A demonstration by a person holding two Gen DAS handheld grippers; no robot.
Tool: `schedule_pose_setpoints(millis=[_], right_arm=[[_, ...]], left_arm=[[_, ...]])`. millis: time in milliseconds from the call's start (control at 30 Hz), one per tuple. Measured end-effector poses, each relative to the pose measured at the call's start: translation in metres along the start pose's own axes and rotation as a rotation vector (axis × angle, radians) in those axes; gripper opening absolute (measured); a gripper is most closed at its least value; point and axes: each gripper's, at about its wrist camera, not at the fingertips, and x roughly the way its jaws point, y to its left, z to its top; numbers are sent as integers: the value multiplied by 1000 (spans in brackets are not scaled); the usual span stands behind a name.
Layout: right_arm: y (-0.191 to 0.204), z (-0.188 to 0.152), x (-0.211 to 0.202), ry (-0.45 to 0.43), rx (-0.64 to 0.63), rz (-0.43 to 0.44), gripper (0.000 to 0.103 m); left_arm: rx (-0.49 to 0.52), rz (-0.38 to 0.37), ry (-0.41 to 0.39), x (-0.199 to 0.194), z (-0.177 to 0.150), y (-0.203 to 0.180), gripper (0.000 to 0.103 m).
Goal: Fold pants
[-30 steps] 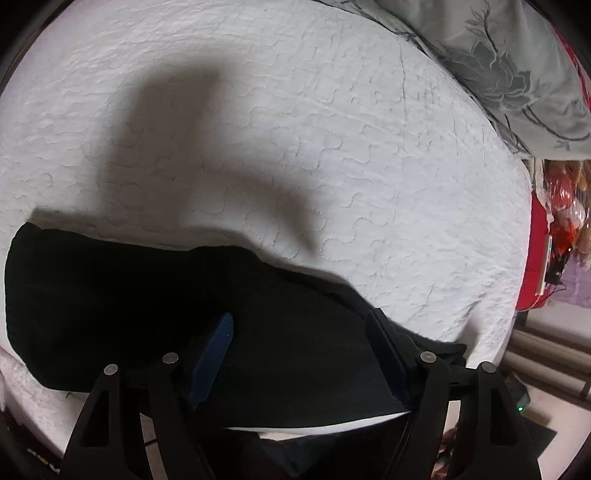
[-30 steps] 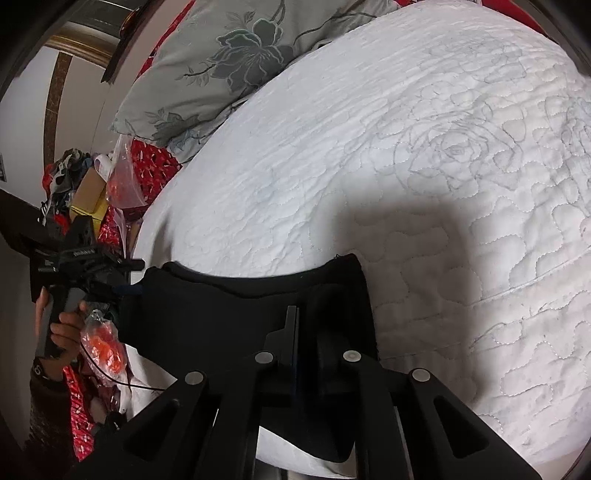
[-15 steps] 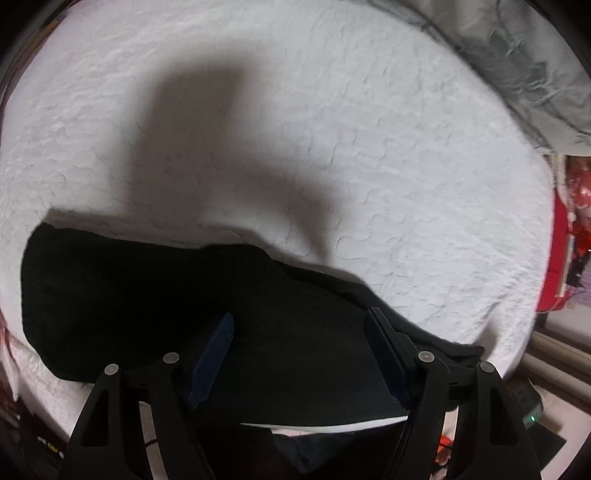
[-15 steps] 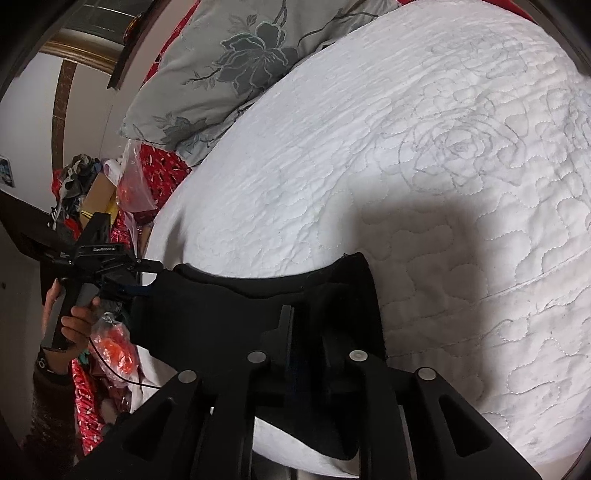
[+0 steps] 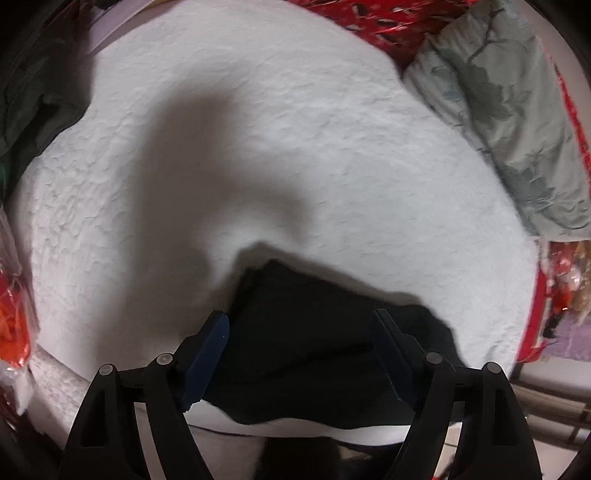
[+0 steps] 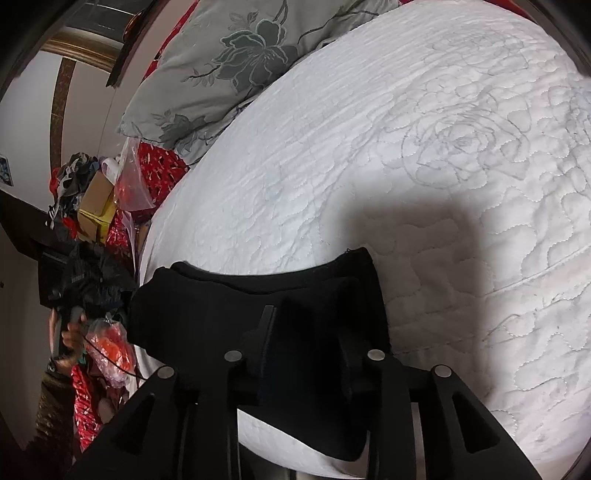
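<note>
Black pants [image 5: 314,343] lie on a white quilted bedspread [image 5: 277,147] near the bed's front edge. In the left wrist view my left gripper [image 5: 301,332] is open, its blue-padded fingers [image 5: 207,354] spread on either side of the dark cloth, holding nothing. In the right wrist view the pants [image 6: 229,306] stretch leftward across the bedspread [image 6: 406,147]. My right gripper [image 6: 306,332] is shut on a raised fold of the pants near their right end. The left gripper [image 6: 85,284] shows blurred at the pants' far left end, held by a hand.
A grey floral pillow [image 6: 229,70] lies at the head of the bed; it also shows in the left wrist view [image 5: 517,122]. Red patterned bedding [image 5: 369,14], plastic bags [image 6: 129,177] and a cardboard box [image 6: 94,206] crowd the bedside. A dark green cloth [image 5: 33,107] lies at far left.
My left gripper's view has swung sharply left and tilted; the pants now sit between its fingers rather than spreading far left. My right gripper keeps its hold and has barely moved.
</note>
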Motion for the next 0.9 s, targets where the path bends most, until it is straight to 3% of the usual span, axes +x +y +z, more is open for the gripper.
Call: schedule_pose_setpoints(millis=[67,167,300,367,433,500,533,567,633,700,800,900], right_arm=[[1,0,0,-6,9,-5,32],[3,0,1,-10,16,-10,32],[3,2,2,-11,24,-10,32],[4,1,1,-18,16,-24,30],[7,2,2,-17,-6,-52,27],[10,4,4,-19,-38,-108,2],[10,5,6,-17,-50,-126,3],[11,8,6,-15,-60,-134,2],[18,13,1,-25,-81,-147,2],[28,21,-13,-71,-113,-120,2],[25,31,-10,-64,-122,-163,2],[14,32,-1,-38,-90,-171,2]], left_arm=[[28,37,2,13,-6,-4,78],[58,15,34,36,-16,-16,78],[90,0,10,39,-23,-19,74],[98,1,-26,35,-29,-18,61],[82,8,-43,39,-34,-13,33],[57,18,-46,47,-42,-8,24],[43,17,-57,47,-47,-5,20],[22,0,-69,43,-53,-2,20],[-15,-103,-109,31,-66,1,19],[5,-79,-150,25,-72,1,20],[-42,-48,-113,39,-71,12,20],[-94,-81,-98,48,-71,23,20]])
